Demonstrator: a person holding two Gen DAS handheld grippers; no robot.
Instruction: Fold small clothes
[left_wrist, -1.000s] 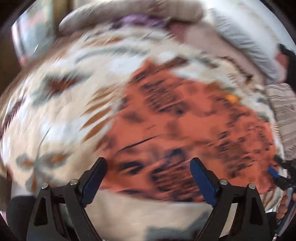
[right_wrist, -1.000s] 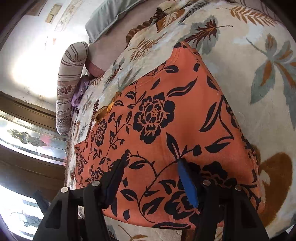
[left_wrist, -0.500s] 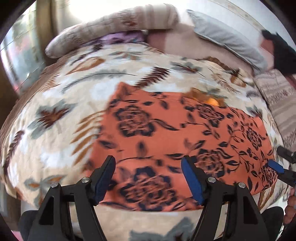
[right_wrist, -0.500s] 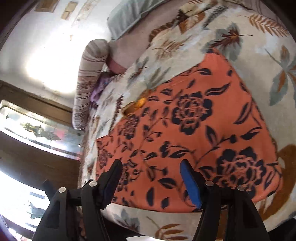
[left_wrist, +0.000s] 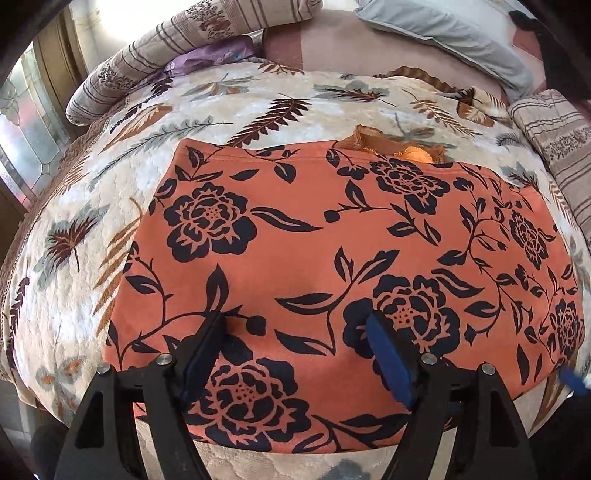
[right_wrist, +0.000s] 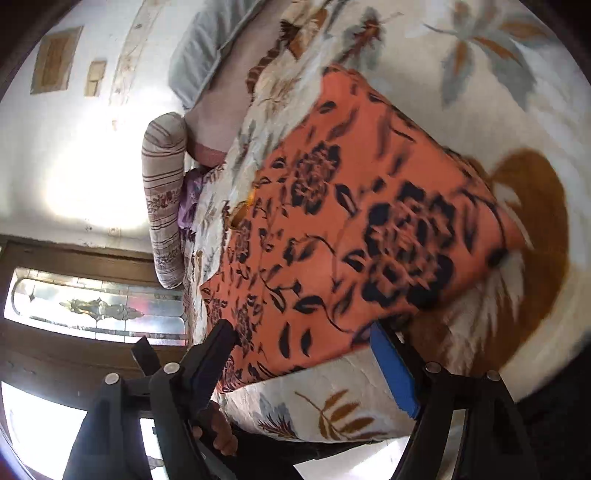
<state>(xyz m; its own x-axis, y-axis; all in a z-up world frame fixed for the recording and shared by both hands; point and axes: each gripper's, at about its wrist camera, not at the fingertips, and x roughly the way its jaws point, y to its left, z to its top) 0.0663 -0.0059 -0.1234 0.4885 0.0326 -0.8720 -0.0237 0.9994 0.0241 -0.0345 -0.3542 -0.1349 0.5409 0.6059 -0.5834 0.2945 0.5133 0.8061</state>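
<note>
Left wrist view looks steeply down on an orange garment (left_wrist: 332, 236) printed with black flowers, spread flat on a bed (left_wrist: 110, 155) covered by a cream leaf-patterned blanket. The left tongs (left_wrist: 295, 328) hover over the garment's near edge, jaws standing wide apart with nothing pinched between them, blue pads (left_wrist: 388, 362) clear of the cloth. At the frame's lower right edge a blue tip of the right tongs (left_wrist: 572, 382) pokes in beside the garment's corner.

Right wrist view, tilted and partly blurred, shows the right tongs (right_wrist: 303, 332) angled down at the garment's (right_wrist: 351, 206) near corner; their jaws have just been opening and now stand wide, with the cloth's edge lying past the fingertips rather than gripped. A hand (right_wrist: 218, 428) shows below the left finger, cut off by the frame.

Along the garment's far edge a small brown-and-orange item (left_wrist: 399, 146) peeks out, mostly hidden beneath it. A striped bolster (left_wrist: 166, 48) and a grey pillow (left_wrist: 443, 33) lie at the head of the bed.
</note>
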